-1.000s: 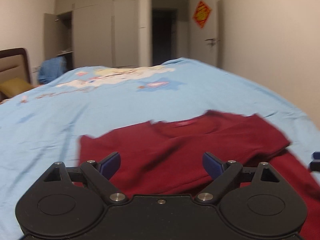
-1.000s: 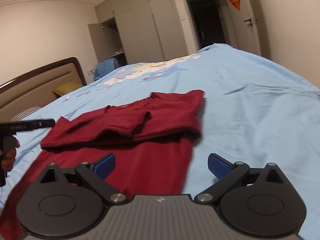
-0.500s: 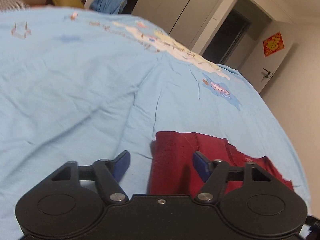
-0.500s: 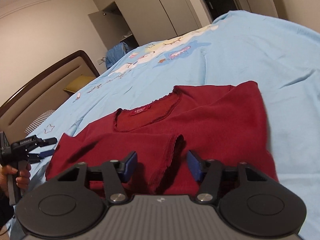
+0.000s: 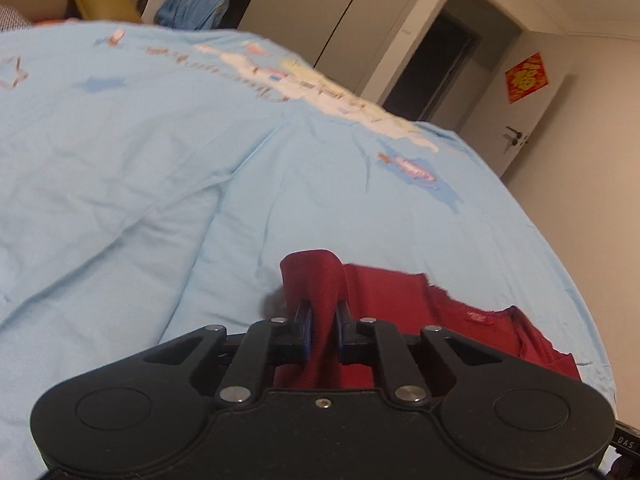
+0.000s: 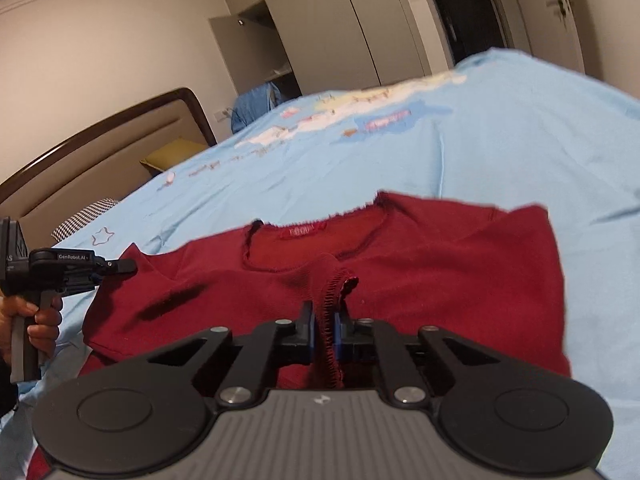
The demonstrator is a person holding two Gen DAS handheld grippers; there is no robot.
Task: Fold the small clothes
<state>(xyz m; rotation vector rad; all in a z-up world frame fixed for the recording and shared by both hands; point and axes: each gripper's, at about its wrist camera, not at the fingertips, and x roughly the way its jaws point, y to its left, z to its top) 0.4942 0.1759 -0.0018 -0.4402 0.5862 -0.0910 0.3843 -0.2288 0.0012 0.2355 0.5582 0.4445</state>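
Both grippers pinch the red top (image 6: 440, 264) — left gripper (image 5: 322, 330) its corner, right gripper (image 6: 323, 330) a sleeve cuff, centre frame. Mid-fold; next probably lift & carry across.

I have 2 wrist views, each looking forward along its jaws, low and close over the bed (image 5: 160, 184). My left camera faces the door (image 5: 532, 104); my right faces the headboard (image 6: 100, 140). Both share the red top (image 6: 440, 272) and wardrobe (image 5: 320, 20).
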